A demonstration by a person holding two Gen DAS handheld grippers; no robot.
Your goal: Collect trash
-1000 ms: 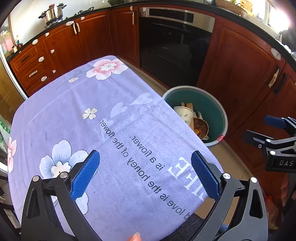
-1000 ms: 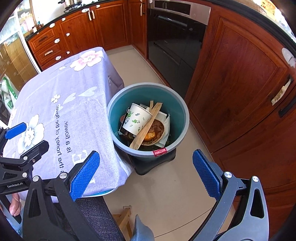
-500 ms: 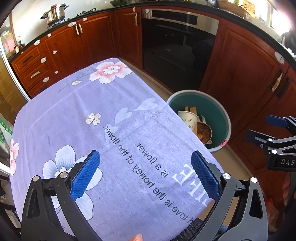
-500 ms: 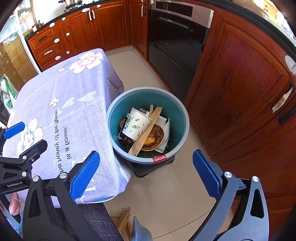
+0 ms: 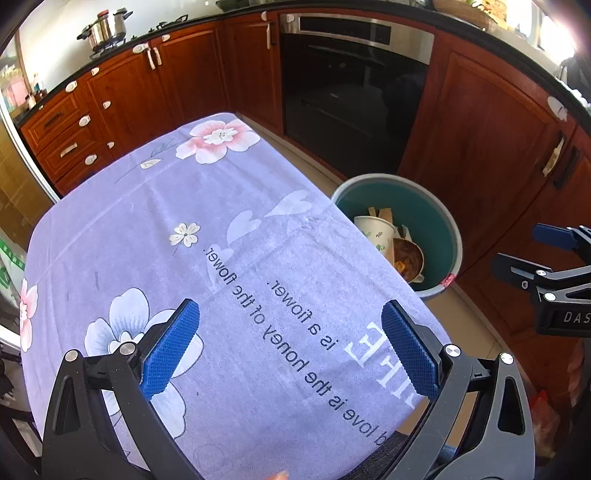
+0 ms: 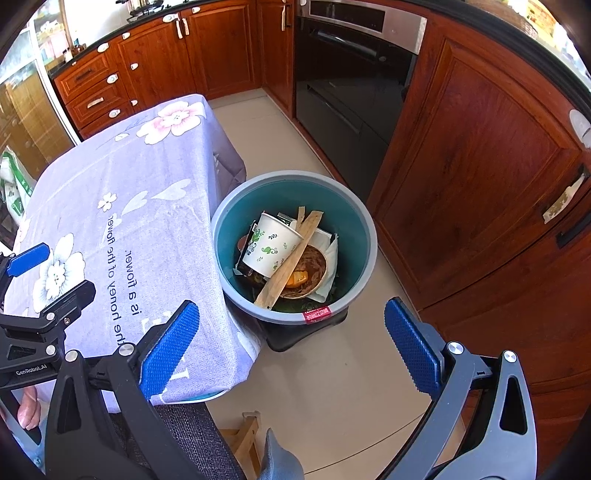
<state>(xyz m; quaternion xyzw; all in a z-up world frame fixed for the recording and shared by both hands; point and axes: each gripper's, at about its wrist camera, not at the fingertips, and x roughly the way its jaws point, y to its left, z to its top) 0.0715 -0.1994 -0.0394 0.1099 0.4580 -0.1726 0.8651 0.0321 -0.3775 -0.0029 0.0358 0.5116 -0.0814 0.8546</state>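
Observation:
A teal bin (image 6: 354,221) (image 5: 436,218) stands on the floor beside the table's right edge. Inside it lie a white paper cup (image 6: 273,243) (image 5: 375,232) with green print, a flat wooden stick (image 6: 291,258), a brown bowl (image 6: 310,269) (image 5: 408,258) with orange scraps and white paper. My right gripper (image 6: 291,347) hovers open above the floor just in front of the bin, holding nothing. Over the table's near half my left gripper (image 5: 291,347) is open and empty too. The lilac flowered tablecloth (image 5: 207,236) (image 6: 110,192) carries no trash that I can see.
Red-brown kitchen cabinets (image 6: 480,155) and a black oven (image 6: 347,74) ring the floor close behind the bin. A grey chair seat (image 6: 177,435) and a wooden stool (image 6: 247,439) sit below the right gripper. A pot (image 5: 107,27) stands on the far counter.
Both grippers have drawn back and up a little from the table and bin; the views widen. Their jaws stay wide and the bin's contents have not shifted.

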